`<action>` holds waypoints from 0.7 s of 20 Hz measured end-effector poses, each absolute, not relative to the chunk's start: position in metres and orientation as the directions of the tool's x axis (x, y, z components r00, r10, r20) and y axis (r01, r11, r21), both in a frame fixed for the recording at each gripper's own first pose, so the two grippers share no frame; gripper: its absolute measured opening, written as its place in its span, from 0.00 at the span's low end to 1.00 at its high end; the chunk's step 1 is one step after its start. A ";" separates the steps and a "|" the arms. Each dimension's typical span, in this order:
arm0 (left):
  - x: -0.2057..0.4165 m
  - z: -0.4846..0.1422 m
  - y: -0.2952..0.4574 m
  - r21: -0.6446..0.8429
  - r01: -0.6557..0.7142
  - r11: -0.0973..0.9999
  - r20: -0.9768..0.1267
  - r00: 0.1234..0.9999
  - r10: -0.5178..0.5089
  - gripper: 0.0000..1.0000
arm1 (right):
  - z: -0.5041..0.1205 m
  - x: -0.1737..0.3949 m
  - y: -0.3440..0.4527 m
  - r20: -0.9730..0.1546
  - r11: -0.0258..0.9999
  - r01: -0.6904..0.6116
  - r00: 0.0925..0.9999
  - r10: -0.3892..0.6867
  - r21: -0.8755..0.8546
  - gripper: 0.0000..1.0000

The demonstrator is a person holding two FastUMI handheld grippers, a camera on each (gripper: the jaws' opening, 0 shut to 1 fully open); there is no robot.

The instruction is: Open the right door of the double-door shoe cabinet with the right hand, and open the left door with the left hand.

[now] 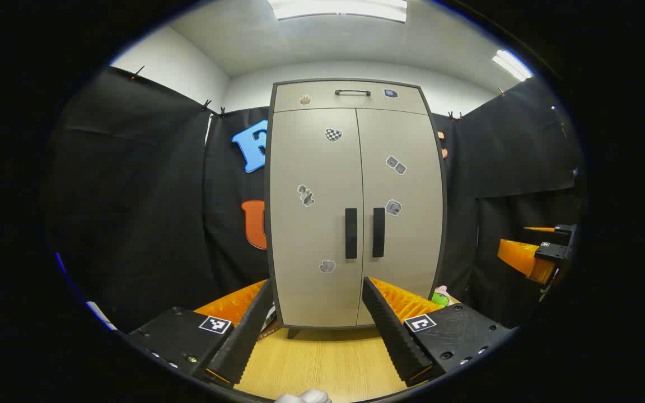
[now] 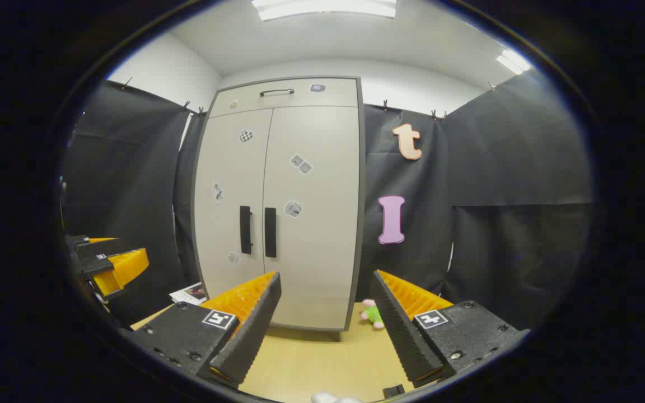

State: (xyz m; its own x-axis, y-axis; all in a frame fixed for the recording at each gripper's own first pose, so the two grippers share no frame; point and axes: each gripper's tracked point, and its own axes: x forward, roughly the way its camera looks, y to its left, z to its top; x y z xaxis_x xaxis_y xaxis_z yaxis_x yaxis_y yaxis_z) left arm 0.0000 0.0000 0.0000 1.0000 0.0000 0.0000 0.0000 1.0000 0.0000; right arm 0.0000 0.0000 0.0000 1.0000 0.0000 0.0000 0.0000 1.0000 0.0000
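Observation:
The beige shoe cabinet (image 1: 356, 212) stands straight ahead in the left gripper view, both doors closed. Its left door (image 1: 314, 224) and right door (image 1: 403, 218) each carry a black vertical handle, the left handle (image 1: 351, 233) and the right handle (image 1: 378, 232). My left gripper (image 1: 318, 296) is open, well short of the cabinet, with nothing between its fingers. In the right gripper view the cabinet (image 2: 283, 201) sits left of centre, with the right handle (image 2: 270, 232) and left handle (image 2: 245, 229). My right gripper (image 2: 325, 288) is open and empty, also at a distance.
A drawer with a black handle (image 1: 352, 92) tops the cabinet. A small pink and green toy (image 2: 373, 313) lies on the wooden floor (image 1: 322, 364) by the cabinet's right foot. Papers (image 2: 188, 293) lie at its left. Black cloth walls surround the booth.

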 end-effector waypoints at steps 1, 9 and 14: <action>0.000 0.001 0.000 -0.001 0.002 1.000 0.001 1.000 -0.002 0.96 | 0.002 0.000 0.000 0.002 1.000 0.001 1.000 -0.001 -0.001 1.00; -0.001 -0.001 0.008 -0.006 -0.002 1.000 0.001 1.000 0.002 0.96 | -0.002 -0.001 0.003 -0.002 1.000 0.013 1.000 -0.013 -0.013 1.00; -0.002 -0.002 0.010 -0.005 0.005 1.000 0.000 1.000 -0.005 0.96 | 0.000 0.000 -0.004 0.009 0.999 0.049 0.999 -0.048 -0.022 1.00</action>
State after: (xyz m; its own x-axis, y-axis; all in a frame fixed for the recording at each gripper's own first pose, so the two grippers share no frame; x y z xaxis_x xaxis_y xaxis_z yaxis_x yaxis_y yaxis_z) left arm -0.0019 0.0100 -0.0022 1.0000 -0.0052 0.0001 0.0052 1.0000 -0.0046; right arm -0.0001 -0.0044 0.0001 0.9988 -0.0485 0.0088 0.0486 0.9986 -0.0217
